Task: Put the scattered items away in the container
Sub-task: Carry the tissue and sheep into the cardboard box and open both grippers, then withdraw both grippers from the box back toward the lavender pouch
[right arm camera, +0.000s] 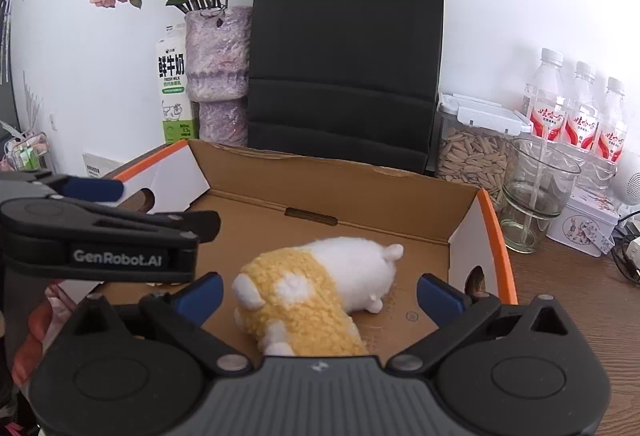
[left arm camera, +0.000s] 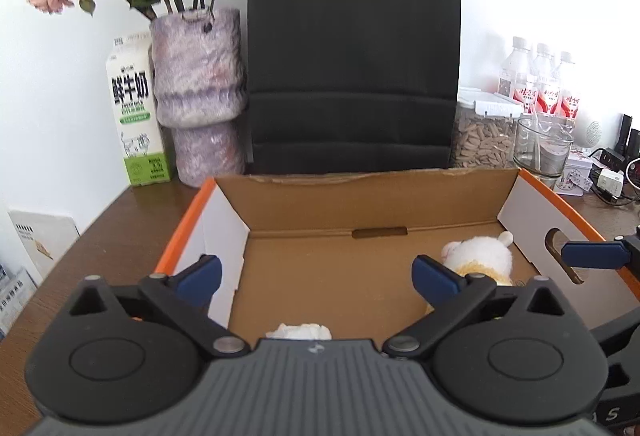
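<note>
An open cardboard box point(left arm camera: 320, 204) with orange edges sits on the brown table; it also shows in the right wrist view point(right arm camera: 320, 180). A yellow and white plush toy point(right arm camera: 316, 292) lies on the box floor, and shows at the right of the box in the left wrist view point(left arm camera: 480, 256). A white crumpled item point(left arm camera: 300, 332) lies in the box just below my left gripper. My left gripper point(left arm camera: 318, 276) is open and empty above the box. My right gripper point(right arm camera: 320, 294) is open and empty, its fingers either side of the plush toy, above it.
Behind the box stand a black paper bag point(left arm camera: 352, 56), a purple vase point(left arm camera: 200, 92) with dried roses, a milk carton point(left arm camera: 136, 112), a jar of seeds point(right arm camera: 472, 156), a glass point(right arm camera: 536, 188), three water bottles point(right arm camera: 576, 112) and a small tin point(right arm camera: 580, 224).
</note>
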Action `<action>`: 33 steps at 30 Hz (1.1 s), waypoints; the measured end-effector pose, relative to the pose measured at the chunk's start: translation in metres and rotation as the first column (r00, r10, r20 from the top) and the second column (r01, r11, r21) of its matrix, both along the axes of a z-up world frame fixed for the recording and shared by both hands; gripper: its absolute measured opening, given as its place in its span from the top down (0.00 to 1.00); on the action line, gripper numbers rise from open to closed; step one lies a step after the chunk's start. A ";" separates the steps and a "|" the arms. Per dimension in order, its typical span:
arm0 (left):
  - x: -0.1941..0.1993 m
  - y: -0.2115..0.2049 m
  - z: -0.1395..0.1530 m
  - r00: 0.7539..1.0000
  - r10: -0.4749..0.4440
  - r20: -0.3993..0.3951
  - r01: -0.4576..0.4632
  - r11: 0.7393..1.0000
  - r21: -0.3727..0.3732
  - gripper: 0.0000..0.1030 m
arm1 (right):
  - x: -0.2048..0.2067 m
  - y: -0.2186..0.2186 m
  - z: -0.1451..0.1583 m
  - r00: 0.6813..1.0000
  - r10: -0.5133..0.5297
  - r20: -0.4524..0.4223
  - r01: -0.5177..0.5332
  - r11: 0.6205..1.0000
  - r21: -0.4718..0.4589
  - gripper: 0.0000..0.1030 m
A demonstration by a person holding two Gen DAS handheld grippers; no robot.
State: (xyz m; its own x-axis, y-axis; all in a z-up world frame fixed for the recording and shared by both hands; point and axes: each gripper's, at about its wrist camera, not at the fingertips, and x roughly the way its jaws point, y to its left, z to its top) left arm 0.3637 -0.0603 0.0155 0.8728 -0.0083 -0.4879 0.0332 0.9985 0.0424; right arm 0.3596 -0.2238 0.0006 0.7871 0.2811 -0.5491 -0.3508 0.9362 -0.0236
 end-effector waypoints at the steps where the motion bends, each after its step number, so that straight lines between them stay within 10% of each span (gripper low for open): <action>1: -0.001 -0.001 0.002 1.000 0.000 0.006 0.000 1.000 0.004 0.00 | 0.000 0.000 0.001 1.000 -0.002 -0.002 0.002 1.000 -0.002 0.00; 33: -0.149 0.046 0.066 0.971 0.038 0.235 -0.018 0.996 -0.088 0.00 | -0.139 -0.029 0.073 0.980 0.031 0.195 -0.032 0.999 0.002 0.00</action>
